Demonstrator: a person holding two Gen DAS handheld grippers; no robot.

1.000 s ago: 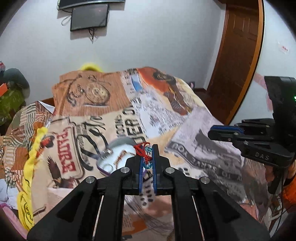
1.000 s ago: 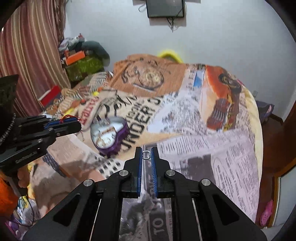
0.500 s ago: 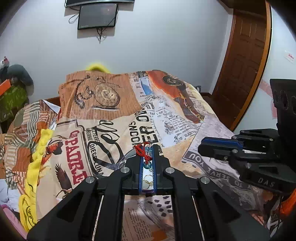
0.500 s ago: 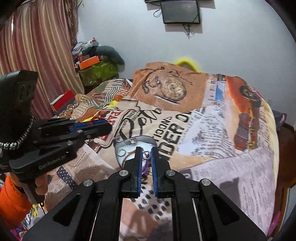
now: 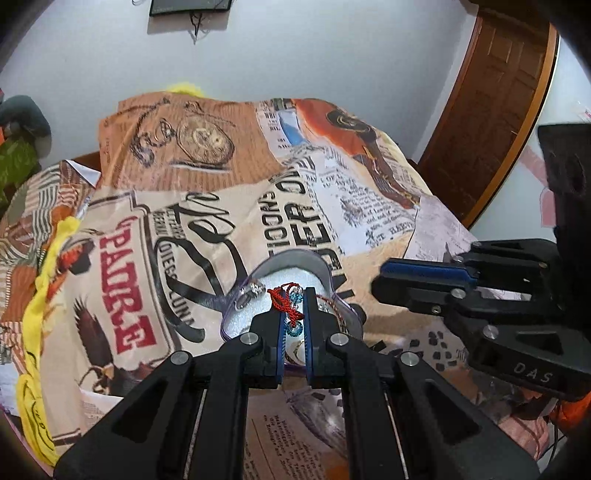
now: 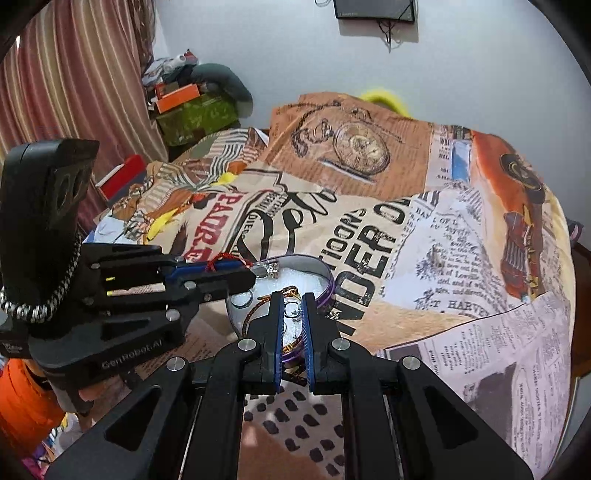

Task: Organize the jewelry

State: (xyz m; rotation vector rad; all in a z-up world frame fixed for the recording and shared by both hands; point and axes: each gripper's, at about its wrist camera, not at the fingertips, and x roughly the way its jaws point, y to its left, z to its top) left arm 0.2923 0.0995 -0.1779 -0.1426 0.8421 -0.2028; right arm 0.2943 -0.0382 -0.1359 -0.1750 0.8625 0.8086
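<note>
Striped curtain [image 6: 55,92] far left, clutter stack beside it: green box [image 6: 195,118] with an orange box [image 6: 175,98] on top. Bed covered by a newspaper-print blanket [image 6: 461,258], pocket-watch graphic near the head end.

Left gripper [image 5: 293,295]: jaws clenched on a red cord bracelet [image 5: 282,304] with blue beads [image 5: 295,295]. Cord bunches out above the tips, beads sit between the pads. Tips hang over the jewelry box [image 5: 295,260].

Jewelry box [image 6: 325,275]: heart-shaped, purple rim, white lining, on the blanket mid-bed. Inside: a silver ring [image 6: 245,297], a small silver piece [image 6: 271,269] near the far rim, a braided brown band [image 6: 258,308].

Right gripper [image 6: 293,301]: jaws pinched nearly together on a small thin silver-wire piece [image 6: 291,309]; can't tell what type. Tips over the near part of the box. Both grippers sit side by side, close, not touching.

Wall-mounted screen [image 6: 373,9] above the bed head. Brown wooden door [image 5: 487,110] far right.
</note>
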